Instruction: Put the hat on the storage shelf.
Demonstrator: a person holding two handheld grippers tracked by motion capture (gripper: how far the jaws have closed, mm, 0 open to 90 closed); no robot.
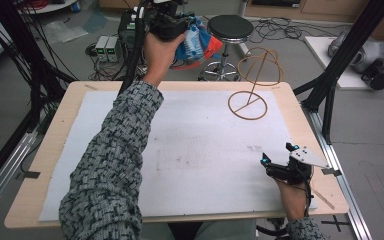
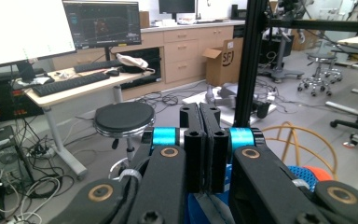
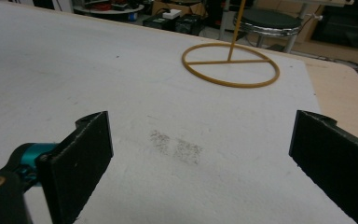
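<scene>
A wooden surface [image 1: 305, 125] covered by a white mat [image 1: 190, 150] fills the middle of the high view, with grey floor, black frame posts and cables around it. At the upper right of the mat stands a yellow wire stand [image 1: 252, 90], its ring base flat on the mat. Beyond the far edge, at top centre, is a black round stool [image 1: 230, 27].

The left gripper [image 1: 192, 30] is raised past the far edge at the top centre, its fingers [image 2: 200, 140] pressed together on a blue, white and orange cloth [image 1: 197, 42] hanging below them. In the left gripper view a desk with a monitor [image 2: 101, 23] and keyboards sits upper left.

The right gripper [image 1: 277, 155] rests low at the lower right, fingers [image 3: 81, 154] spread wide and empty above a grey smudge [image 3: 177, 147].
</scene>
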